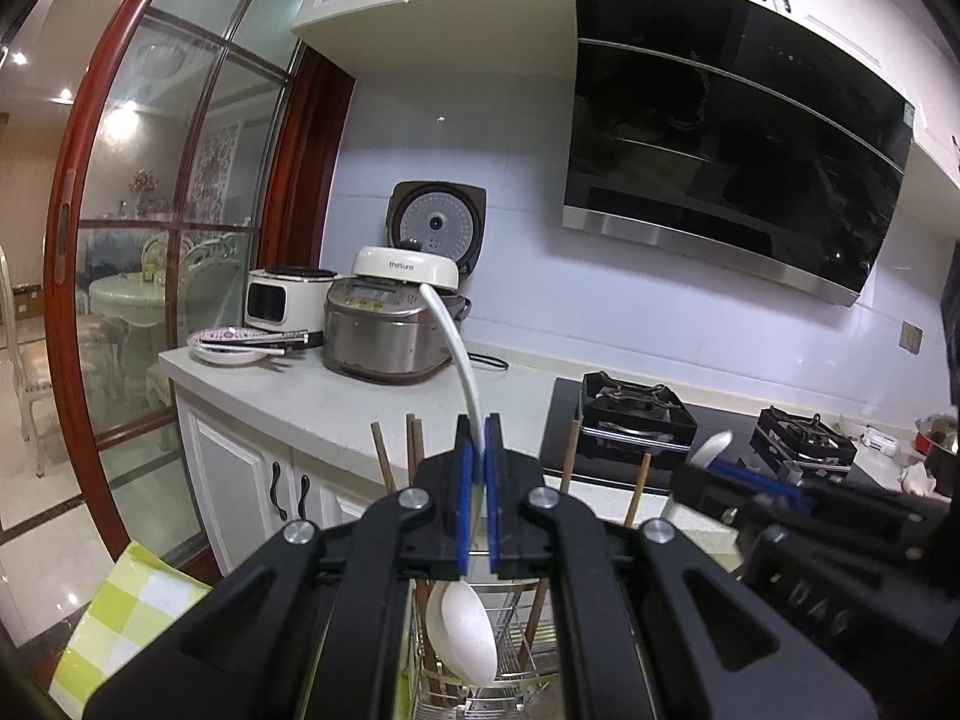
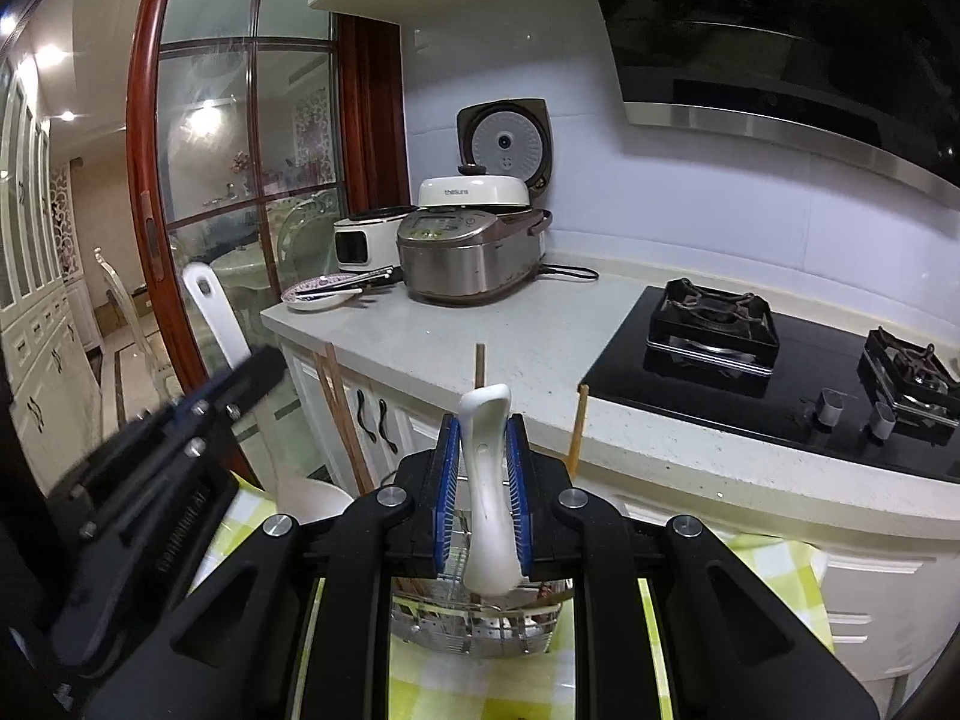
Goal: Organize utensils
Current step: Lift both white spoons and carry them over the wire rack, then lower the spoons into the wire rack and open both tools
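Observation:
My left gripper [image 1: 478, 429] is shut on a long white ladle [image 1: 465, 630]. Its handle curves up past the fingertips and its bowl hangs below, over a wire utensil rack [image 1: 510, 654]. Several brown chopsticks [image 1: 414, 444] stand in the rack. My right gripper [image 2: 483, 429] is shut on the handle of a white ceramic spoon [image 2: 489, 480], upright over the same rack [image 2: 474, 618]. The right gripper also shows in the left wrist view [image 1: 738, 474], and the left gripper shows at the left of the right wrist view [image 2: 180, 420].
The rack stands on a green checked cloth [image 2: 420, 684]. Behind is a white counter [image 2: 528, 324] with rice cookers [image 2: 474, 252], a plate holding chopsticks [image 2: 321, 294] and a black gas hob [image 2: 780, 372]. A glass door [image 2: 240, 180] is at left.

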A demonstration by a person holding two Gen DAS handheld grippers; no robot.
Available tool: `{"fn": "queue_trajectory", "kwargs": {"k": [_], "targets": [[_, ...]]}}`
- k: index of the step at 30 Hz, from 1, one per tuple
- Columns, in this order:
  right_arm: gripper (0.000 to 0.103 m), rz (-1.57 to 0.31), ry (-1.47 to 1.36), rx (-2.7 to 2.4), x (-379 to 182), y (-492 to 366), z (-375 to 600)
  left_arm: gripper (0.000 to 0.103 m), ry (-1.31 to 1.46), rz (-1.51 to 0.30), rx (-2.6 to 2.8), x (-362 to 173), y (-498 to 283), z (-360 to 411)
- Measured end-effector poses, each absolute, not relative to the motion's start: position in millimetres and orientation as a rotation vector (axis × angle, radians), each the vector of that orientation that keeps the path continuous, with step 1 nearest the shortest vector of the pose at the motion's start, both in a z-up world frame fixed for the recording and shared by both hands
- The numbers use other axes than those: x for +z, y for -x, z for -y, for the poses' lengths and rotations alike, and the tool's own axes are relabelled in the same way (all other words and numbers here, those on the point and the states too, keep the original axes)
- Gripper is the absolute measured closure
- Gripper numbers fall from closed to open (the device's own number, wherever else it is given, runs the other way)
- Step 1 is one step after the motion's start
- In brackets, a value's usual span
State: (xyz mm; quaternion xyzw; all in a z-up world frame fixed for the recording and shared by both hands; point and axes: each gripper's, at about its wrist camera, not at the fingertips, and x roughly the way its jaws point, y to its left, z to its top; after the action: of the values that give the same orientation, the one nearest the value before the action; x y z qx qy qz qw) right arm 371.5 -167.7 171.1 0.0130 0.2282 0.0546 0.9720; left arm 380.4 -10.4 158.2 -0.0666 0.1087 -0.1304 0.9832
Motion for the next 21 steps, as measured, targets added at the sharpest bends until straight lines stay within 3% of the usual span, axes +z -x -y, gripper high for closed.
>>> {"fn": "queue_trajectory", "kwargs": {"k": [8,21], "targets": [[0.088,-0.446,-0.048,0.124,176,-382,172,0.099,0.161,-0.21,-0.265,155,-388,8],[0.088,-0.45,0.002,0.069,134,-395,166,0.099,0.139,-0.209,-0.281,127,-394,20]]}}
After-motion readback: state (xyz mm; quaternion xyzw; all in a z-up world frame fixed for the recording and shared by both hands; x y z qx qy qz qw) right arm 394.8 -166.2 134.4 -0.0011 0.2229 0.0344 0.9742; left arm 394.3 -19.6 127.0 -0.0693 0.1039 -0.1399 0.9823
